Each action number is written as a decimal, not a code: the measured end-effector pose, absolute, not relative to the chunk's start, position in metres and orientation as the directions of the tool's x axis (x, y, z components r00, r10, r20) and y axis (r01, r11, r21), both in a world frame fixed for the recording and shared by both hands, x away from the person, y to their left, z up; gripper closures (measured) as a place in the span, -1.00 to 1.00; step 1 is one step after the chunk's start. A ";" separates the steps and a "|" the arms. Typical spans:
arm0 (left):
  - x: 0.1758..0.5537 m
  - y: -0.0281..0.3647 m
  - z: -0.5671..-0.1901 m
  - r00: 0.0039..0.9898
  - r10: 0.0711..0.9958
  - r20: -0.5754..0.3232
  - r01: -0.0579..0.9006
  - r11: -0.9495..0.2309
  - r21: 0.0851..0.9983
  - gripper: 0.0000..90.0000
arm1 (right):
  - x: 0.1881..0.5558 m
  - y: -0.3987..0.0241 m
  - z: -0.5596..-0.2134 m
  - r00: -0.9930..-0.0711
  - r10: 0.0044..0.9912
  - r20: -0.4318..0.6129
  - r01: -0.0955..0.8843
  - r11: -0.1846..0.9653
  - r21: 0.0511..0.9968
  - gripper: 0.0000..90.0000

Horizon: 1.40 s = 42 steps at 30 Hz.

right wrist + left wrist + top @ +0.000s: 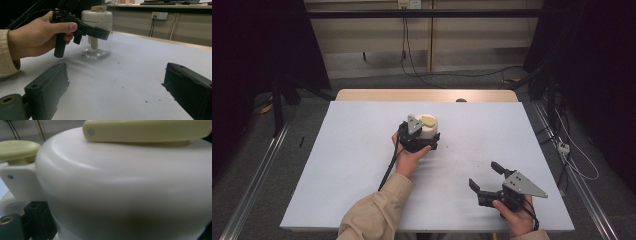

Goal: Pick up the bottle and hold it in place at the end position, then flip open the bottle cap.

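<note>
My left gripper (424, 136) is up against the jar (428, 126), which stands upright near the middle of the table (352, 165), a little toward the far side. From the right gripper view, its jaws reach along the jar's side at the level of the white lid (97, 17), above the clear glass body (96, 47); I cannot tell whether they are clenched on it or merely beside it. In the left gripper view the white lid (125, 190) looms very close, with a pale yellow handle (147, 130) across its top and a round yellow knob (18, 148) at the left.

My right gripper (486, 181) sits at the near right of the table, well apart from the jar. Its jaws are spread wide and released, grasping nothing, with bare table (120, 82) between them.
</note>
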State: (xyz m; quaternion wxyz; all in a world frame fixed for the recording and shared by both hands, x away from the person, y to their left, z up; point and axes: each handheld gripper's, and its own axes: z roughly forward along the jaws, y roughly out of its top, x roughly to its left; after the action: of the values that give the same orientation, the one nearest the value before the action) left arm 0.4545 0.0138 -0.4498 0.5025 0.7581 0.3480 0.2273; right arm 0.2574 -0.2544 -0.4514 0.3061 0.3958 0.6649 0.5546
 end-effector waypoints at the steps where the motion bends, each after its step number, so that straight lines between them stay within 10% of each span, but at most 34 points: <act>1: 0.453 0.013 -0.450 0.653 0.757 0.000 0.298 -0.257 0.919 -0.89 | 0.257 -0.254 -0.451 -0.499 0.866 0.032 0.187 0.072 0.980 -0.89; 42: 0.449 0.018 -0.457 0.645 0.764 -0.021 0.283 -0.213 0.935 -0.89 | 0.301 -0.226 -0.442 -0.518 0.855 0.034 0.211 0.089 0.973 -0.90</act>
State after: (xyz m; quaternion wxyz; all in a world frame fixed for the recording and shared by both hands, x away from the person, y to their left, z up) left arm 0.4490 0.0175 -0.4568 0.5193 0.7435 0.3519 0.2318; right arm 0.3009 -0.2256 -0.4418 0.2937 0.3937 0.6769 0.5482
